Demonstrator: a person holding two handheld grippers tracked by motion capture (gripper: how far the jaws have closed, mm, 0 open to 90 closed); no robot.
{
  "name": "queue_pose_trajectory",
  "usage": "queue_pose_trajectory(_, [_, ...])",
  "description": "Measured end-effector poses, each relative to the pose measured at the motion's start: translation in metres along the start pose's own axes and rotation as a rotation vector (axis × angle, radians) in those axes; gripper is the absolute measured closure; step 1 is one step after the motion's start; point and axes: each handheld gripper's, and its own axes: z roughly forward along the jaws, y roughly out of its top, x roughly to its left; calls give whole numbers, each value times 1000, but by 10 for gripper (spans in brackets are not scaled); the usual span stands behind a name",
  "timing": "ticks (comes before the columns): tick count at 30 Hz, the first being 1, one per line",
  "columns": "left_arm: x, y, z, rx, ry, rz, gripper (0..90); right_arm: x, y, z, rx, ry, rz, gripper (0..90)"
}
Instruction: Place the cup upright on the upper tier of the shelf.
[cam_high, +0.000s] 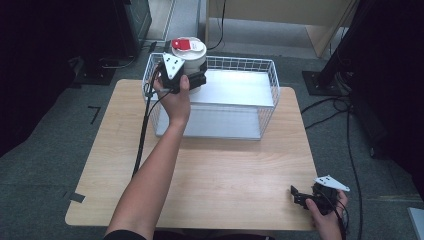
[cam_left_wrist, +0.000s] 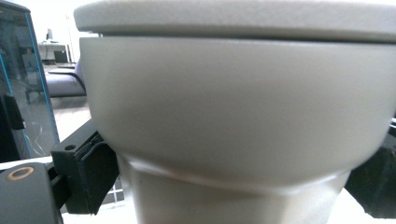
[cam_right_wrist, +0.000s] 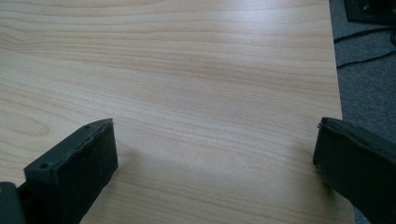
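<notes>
left hand-held gripper (cam_high: 194, 80) clamps the beige lidded pot (cam_high: 192, 56) by its narrower lower body, at the wire basket's (cam_high: 272, 80) back-left corner. it could slip on the smooth taper, or catch the rim. right hand-held gripper (cam_high: 299, 196) hovers wide open and empty over the worktop (cam_high: 225, 170).
</notes>
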Motion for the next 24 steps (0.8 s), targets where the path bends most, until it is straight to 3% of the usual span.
queue_pose_trajectory(4, [-1,-2,-1,-2,9,-2,68,0,0,0,0,1,3,0])
queue_pose_trajectory(7, [0,-4,-3,2,-12,-7,0,0,0,0,0,0,-1,0])
queue_pose_trajectory(10, [-1,-4,-4,4,15,-1,0,0,0,0,1,0,3,0])
queue_pose_trajectory(17, [-1,-3,-10,0,-4,-1,0,0,0,0,0,1,0,0])
queue_pose_trajectory(24, [2,-8,-17,13,18,-8,0,0,0,0,1,0,-1,0])
